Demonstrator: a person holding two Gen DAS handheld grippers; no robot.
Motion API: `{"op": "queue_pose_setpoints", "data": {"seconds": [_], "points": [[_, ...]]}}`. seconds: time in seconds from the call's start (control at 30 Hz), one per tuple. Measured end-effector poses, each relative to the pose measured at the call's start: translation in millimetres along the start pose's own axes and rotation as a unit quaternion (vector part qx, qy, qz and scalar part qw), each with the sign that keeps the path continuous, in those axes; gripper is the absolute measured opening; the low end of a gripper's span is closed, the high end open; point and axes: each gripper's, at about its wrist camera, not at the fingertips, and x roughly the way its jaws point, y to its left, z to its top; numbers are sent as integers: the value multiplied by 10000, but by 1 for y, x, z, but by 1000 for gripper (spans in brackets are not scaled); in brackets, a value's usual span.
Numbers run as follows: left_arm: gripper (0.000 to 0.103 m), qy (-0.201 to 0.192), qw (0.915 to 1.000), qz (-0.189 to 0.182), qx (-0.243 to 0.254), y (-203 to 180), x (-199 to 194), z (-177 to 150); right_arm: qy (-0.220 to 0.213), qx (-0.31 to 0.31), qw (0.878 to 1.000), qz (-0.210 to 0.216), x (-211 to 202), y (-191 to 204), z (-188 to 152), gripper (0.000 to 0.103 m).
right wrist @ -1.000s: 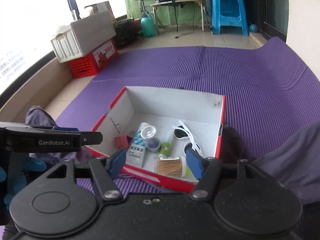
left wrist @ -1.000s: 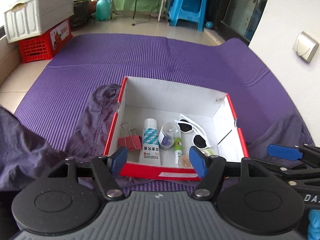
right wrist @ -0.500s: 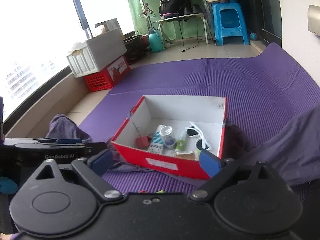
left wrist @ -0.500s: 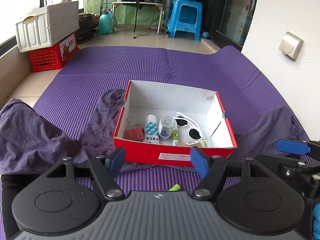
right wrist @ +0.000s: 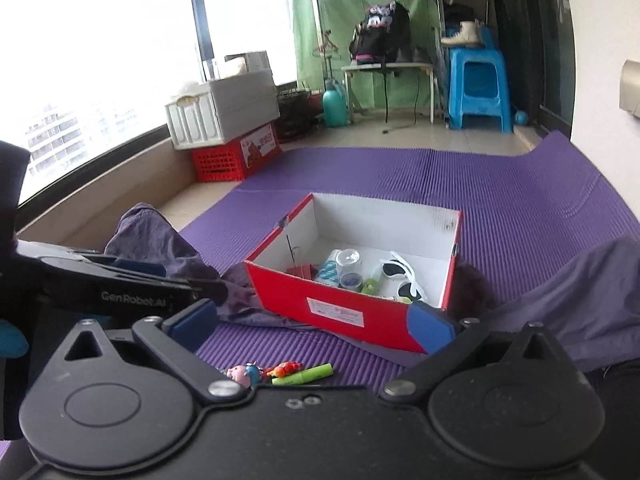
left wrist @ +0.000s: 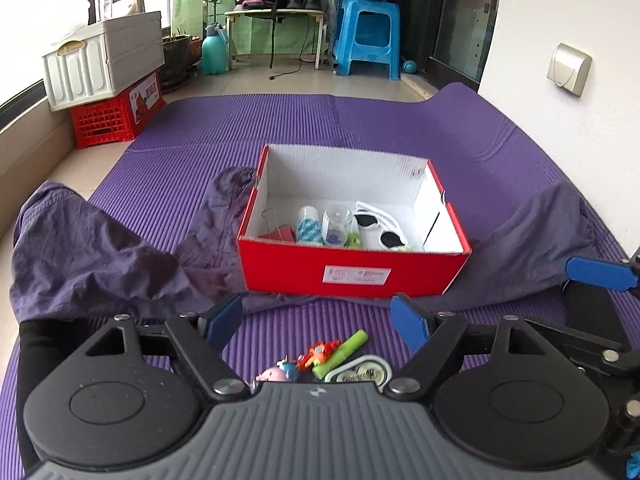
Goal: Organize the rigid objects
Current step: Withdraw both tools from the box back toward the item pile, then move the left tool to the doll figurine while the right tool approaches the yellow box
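Note:
A red box (left wrist: 352, 274) with a white inside stands on the purple mat (left wrist: 248, 136). It holds a red binder clip (left wrist: 280, 234), a white tube (left wrist: 309, 229), a clear jar (left wrist: 337, 225) and white sunglasses (left wrist: 382, 226). On the mat in front of it lie a green marker (left wrist: 340, 354), an orange toy (left wrist: 318, 353), a pink figure (left wrist: 276, 374) and a white badge (left wrist: 360, 370). My left gripper (left wrist: 318, 322) is open and empty above these. My right gripper (right wrist: 312, 322) is open and empty, near the box (right wrist: 352, 312) and the marker (right wrist: 304, 375).
Purple clothing (left wrist: 92, 256) lies crumpled left of the box and more (left wrist: 536, 240) to its right. A white bin on a red crate (left wrist: 108, 120) stands at the far left. A blue stool (left wrist: 368, 38) and a small table stand at the back. A white wall (left wrist: 560, 20) is on the right.
Both grippers have pulled back and away from the box, which now looks smaller and farther. The small items on the mat in front of it have come into view.

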Motion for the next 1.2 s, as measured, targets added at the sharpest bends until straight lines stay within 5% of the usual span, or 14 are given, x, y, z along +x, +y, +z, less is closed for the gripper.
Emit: {"op": "queue_pose_setpoints", "data": {"seconds": [0.47,0.7,1.2], "points": [[98,231,9987,196,-412,27,13,-31,330,168,9993,21,10,-3,-32,103],[98,565,9966,440,-402,38,35,-54,985,282,9947,64,33,-4,-55,103],[98,1459,9860,362,-718,53,100,-89,1625,70,9866,149,79,9,-95,100]]}}
